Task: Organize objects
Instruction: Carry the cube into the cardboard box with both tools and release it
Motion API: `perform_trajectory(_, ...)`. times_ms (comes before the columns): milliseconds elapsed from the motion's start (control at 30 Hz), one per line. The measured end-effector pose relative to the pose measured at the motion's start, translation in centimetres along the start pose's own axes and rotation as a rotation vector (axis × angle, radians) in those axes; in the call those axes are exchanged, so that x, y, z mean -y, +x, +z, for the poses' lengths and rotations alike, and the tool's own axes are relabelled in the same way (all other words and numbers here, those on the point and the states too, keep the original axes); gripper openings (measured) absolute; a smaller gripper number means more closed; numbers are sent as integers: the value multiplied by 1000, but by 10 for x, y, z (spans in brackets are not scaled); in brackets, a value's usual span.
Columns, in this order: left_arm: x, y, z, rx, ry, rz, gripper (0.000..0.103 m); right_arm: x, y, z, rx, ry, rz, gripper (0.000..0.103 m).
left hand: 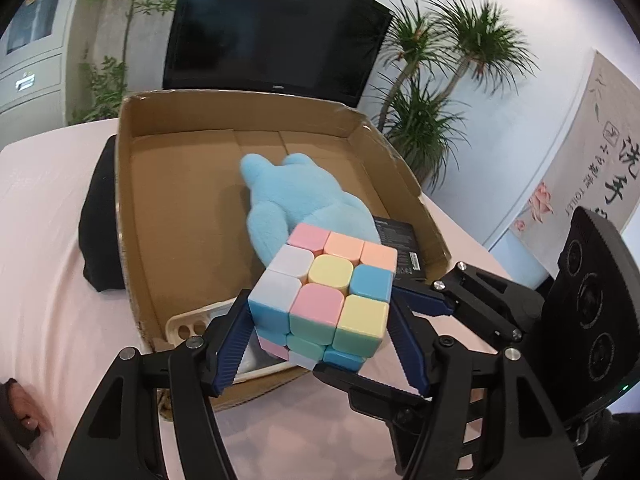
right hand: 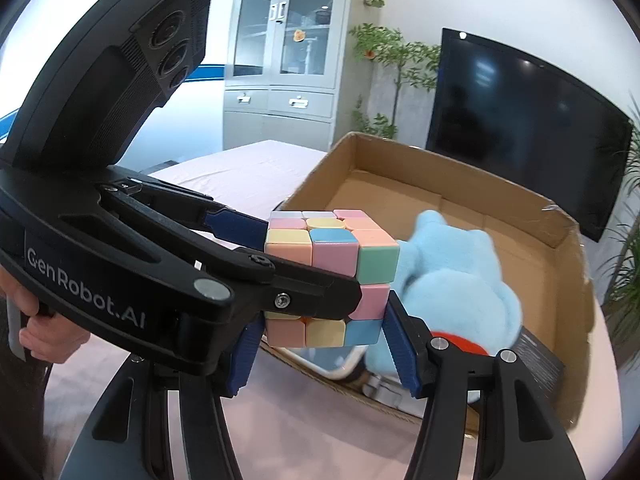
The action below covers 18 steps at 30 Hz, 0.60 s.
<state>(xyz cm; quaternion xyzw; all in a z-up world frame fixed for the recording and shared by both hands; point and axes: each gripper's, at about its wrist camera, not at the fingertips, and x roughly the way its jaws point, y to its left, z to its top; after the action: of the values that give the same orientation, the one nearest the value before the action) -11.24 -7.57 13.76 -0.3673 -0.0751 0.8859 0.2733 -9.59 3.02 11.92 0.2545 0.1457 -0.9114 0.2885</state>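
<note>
A pastel puzzle cube (left hand: 324, 296) is held in the air above the near edge of an open cardboard box (left hand: 132, 216). My left gripper (left hand: 320, 344) is shut on the cube's left and right sides. My right gripper (right hand: 316, 344) is shut on the same cube (right hand: 332, 256) from another direction; its fingers (left hand: 424, 300) show at the right in the left wrist view, and the left gripper's fingers (right hand: 240, 224) cross the right wrist view. A light blue plush toy (left hand: 288, 196) lies inside the box (right hand: 568, 264), also seen in the right wrist view (right hand: 452, 272).
In the box lie a cream phone case (left hand: 188, 324), a black flat package (left hand: 400, 240) and a red-topped object (right hand: 460, 340). A black cloth (left hand: 98, 216) lies left of the box on the pink table cover (left hand: 48, 280). A TV (left hand: 272, 28), plants (left hand: 432, 92) and a cabinet (right hand: 280, 48) stand behind.
</note>
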Motion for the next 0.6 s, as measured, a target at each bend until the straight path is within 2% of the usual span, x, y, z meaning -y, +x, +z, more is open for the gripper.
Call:
perform_trajectory(233,-24,4,-3,8,-65,50,65,-1,29,8,-25,-23,42,56)
perform_trajectory(600,-61,34,-11,-62,-185,128,66,5,89,4,-119,15,127,57)
